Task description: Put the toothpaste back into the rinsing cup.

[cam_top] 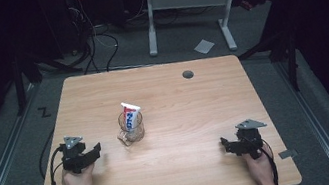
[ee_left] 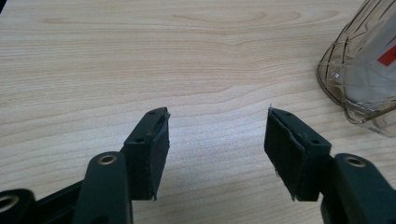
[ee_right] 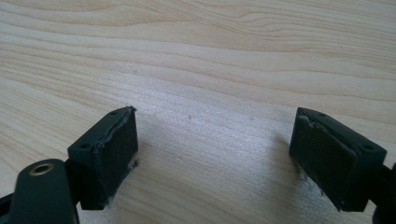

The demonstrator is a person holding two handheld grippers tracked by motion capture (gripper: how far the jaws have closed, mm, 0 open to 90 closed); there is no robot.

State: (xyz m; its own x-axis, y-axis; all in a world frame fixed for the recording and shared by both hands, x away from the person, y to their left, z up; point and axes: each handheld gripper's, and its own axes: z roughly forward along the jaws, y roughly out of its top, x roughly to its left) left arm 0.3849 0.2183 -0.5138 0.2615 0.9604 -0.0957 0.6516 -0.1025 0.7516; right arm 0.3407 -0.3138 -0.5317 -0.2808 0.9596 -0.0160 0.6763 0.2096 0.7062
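A clear glass mug (cam_top: pixel 132 127) stands near the middle of the wooden table (cam_top: pixel 184 99), with a white, red and blue toothpaste tube (cam_top: pixel 129 114) upright inside it. My left gripper (cam_top: pixel 95 149) rests low at the table's left, a short way left of the mug, jaws open and empty. In the left gripper view the mug (ee_left: pixel 364 70) sits at the right edge, beyond and right of my open left gripper (ee_left: pixel 217 123). My right gripper (cam_top: pixel 223 142) lies at the table's right front, open over bare wood. The right gripper view has my right gripper (ee_right: pixel 215 126) wide with nothing between.
A dark round cable hole (cam_top: pixel 188 74) sits in the table's far right part. Beyond the table stand a white desk frame (cam_top: pixel 188 2) and loose cables (cam_top: pixel 93 43) on the grey floor. A scrap of paper (cam_top: pixel 204 46) lies on the floor.
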